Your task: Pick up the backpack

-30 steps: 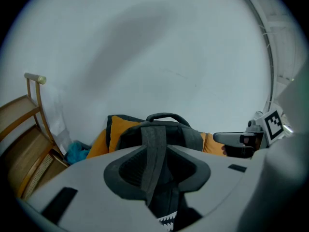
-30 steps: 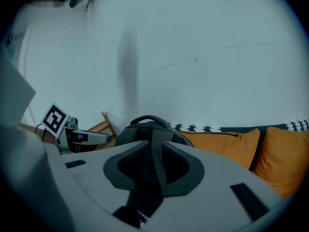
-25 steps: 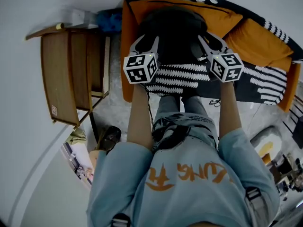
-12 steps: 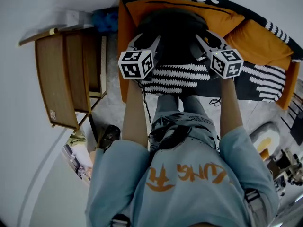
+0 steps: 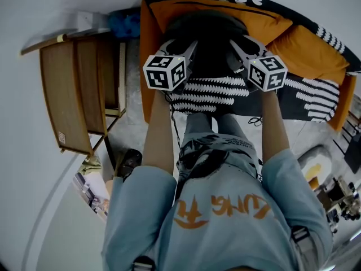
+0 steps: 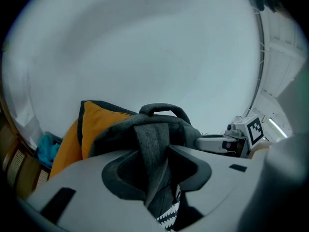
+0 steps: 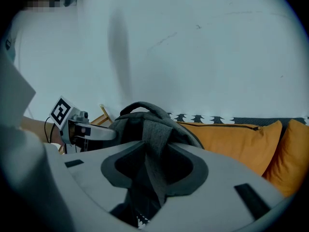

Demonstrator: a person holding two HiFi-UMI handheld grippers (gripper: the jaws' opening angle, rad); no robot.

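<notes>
Closing jaws: left gripper (image 6: 155,170) pinches left strap (image 6: 152,139), right gripper (image 7: 154,170) pinches right strap (image 7: 154,134), gaps narrow. Risk: straps slide out between the pads and the backpack (image 5: 206,30) drops.

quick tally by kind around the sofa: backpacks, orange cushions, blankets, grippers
backpack: 1
orange cushions: 2, one behind the backpack, one further along the sofa
patterned blanket: 1
grippers: 2, left gripper and right gripper, jaws closing, each on a backpack strap
total: 6
</notes>
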